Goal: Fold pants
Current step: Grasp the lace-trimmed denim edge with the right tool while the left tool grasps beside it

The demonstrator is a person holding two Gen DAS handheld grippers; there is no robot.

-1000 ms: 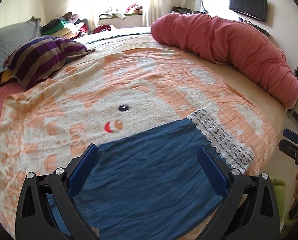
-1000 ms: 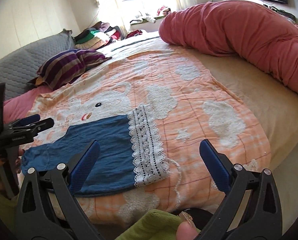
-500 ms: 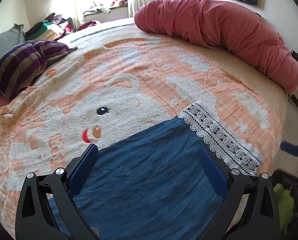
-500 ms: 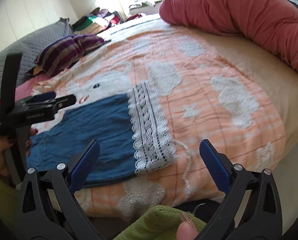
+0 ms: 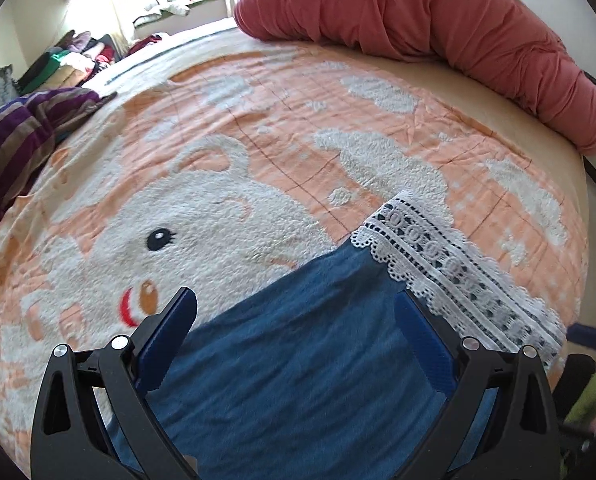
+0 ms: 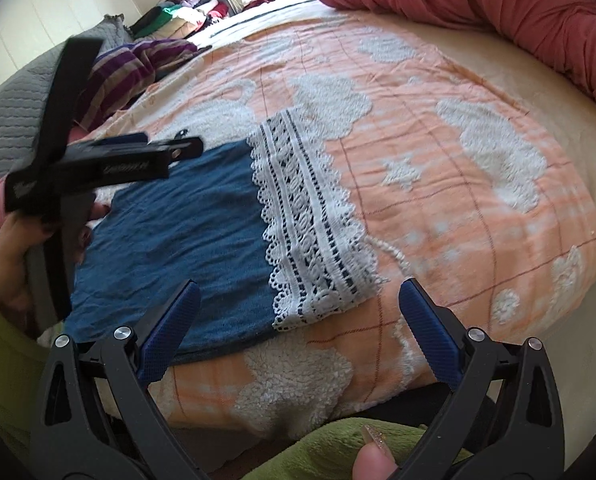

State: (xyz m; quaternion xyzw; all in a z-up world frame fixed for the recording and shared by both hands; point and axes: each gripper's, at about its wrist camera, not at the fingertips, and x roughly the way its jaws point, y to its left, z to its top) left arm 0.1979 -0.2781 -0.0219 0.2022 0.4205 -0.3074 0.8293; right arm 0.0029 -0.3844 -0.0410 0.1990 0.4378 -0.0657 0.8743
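The blue pants (image 5: pixel 309 364) with a white lace hem (image 5: pixel 453 268) lie flat near the front edge of the bed. My left gripper (image 5: pixel 296 316) is open and empty, hovering low over the blue cloth. In the right wrist view the pants (image 6: pixel 186 240) and lace hem (image 6: pixel 309 236) lie ahead and left. My right gripper (image 6: pixel 298 304) is open and empty, just above the bed edge at the lace hem's near corner. The left gripper (image 6: pixel 178 148) shows there from the side, over the pants' far left part.
An orange blanket with a white bear pattern (image 5: pixel 226 208) covers the bed. A long red rolled duvet (image 5: pixel 437 28) lies along the far right. A striped purple pillow (image 5: pixel 22 136) sits at the left. Clothes are piled by the window (image 5: pixel 78 56).
Both grippers have moved forward and lower toward the pants. The left gripper now hovers closer over the blue cloth; the right has neared the lace hem corner. Both stay open.
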